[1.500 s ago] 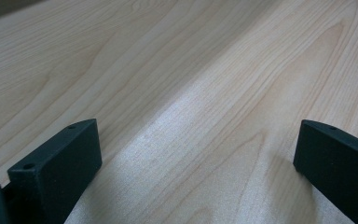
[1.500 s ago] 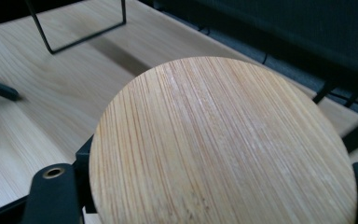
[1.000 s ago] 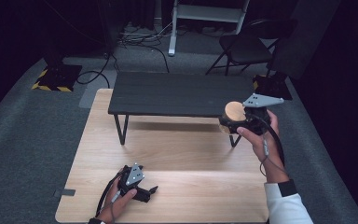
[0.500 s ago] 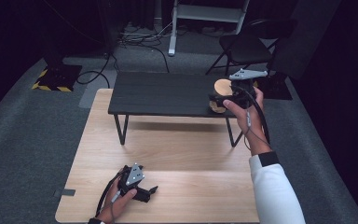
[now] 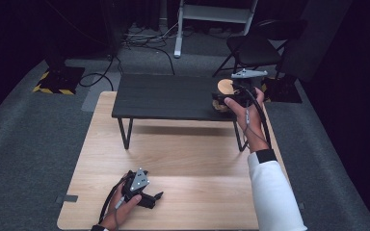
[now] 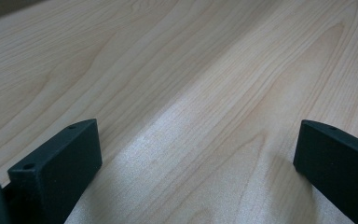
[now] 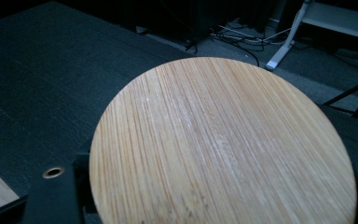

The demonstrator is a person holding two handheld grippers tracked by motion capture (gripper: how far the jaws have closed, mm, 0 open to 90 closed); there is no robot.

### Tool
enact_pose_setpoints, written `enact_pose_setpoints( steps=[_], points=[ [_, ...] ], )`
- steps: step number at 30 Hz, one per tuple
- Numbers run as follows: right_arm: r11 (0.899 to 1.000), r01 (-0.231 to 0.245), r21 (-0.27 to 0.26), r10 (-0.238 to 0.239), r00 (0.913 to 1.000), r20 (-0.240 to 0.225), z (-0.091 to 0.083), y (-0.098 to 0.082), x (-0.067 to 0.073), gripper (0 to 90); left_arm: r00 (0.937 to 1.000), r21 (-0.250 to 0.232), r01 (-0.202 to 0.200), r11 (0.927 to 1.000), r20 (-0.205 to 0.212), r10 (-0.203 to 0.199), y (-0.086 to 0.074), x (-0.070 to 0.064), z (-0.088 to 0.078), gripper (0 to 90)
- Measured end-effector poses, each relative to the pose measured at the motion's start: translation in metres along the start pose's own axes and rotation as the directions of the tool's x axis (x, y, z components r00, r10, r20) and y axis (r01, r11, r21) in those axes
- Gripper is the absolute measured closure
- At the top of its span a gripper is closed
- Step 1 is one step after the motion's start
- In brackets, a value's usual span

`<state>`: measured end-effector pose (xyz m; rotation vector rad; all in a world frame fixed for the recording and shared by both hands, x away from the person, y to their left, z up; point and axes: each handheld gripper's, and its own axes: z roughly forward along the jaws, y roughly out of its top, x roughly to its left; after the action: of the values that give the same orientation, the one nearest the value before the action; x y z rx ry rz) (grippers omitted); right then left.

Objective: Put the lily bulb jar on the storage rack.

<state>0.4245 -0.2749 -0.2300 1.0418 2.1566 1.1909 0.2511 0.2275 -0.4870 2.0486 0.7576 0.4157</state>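
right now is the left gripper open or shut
Open: the left gripper rests on the wooden table with its jaws wide apart, bare wood between them.

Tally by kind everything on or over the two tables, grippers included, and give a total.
Round bamboo disc, held in the right gripper: 1
Handheld grippers: 2, the left gripper resting open on the light wooden table, the right gripper over the black table
Tables: 2
Total: 5
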Motion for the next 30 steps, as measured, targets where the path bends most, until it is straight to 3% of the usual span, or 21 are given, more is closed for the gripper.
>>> enact_pose_setpoints(
  steps=[8,10,12,13,22,23,24,26,30],
  points=[
    [1.000,0.004,-0.029,-0.004,1.0000,0.005,0.004,-0.006,0.003,24.6,1.0000,0.000,-0.001,1.0000,-0.001,0.001,0.000,0.000,0.000,0.8],
    [0.996,-0.029,-0.081,0.028,0.9996,-0.010,0.002,-0.014,0.000,9.5,1.0000,0.000,0.000,1.0000,-0.001,0.000,0.000,0.000,0.000,0.8],
    [0.994,-0.043,-0.099,0.042,0.9991,-0.011,-0.001,-0.015,-0.001,7.7,1.0000,0.000,0.000,1.0000,-0.001,0.000,0.000,0.000,0.000,0.8],
    [0.992,-0.037,-0.125,0.035,0.9992,-0.022,-0.007,-0.017,-0.005,7.4,1.0000,0.000,0.000,1.0000,0.000,0.000,0.000,0.000,0.000,0.8],
    [0.988,0.011,-0.152,-0.014,0.9998,-0.017,-0.039,-0.022,-0.007,4.1,1.0000,0.000,0.000,1.0000,0.000,0.000,0.000,0.000,0.000,0.8],
    [0.986,0.023,-0.165,-0.024,0.9997,-0.001,-0.052,-0.027,-0.004,4.0,1.0000,0.000,0.000,1.0000,0.000,0.000,0.000,0.000,0.000,0.8],
    [0.986,0.023,-0.165,-0.024,0.9997,-0.001,-0.052,-0.027,-0.004,4.0,1.0000,0.000,0.000,1.0000,0.000,0.000,0.000,0.000,0.000,0.8],
    [0.981,0.074,-0.177,-0.080,0.9964,-0.027,-0.071,-0.040,-0.005,3.8,1.0000,0.000,0.000,1.0000,0.000,0.000,0.000,0.000,0.000,0.8],
    [0.977,0.114,-0.182,-0.119,0.9927,-0.019,-0.089,-0.059,-0.001,3.9,1.0000,0.000,0.000,1.0000,0.000,0.000,0.000,0.000,0.000,0.8]
  ],
)
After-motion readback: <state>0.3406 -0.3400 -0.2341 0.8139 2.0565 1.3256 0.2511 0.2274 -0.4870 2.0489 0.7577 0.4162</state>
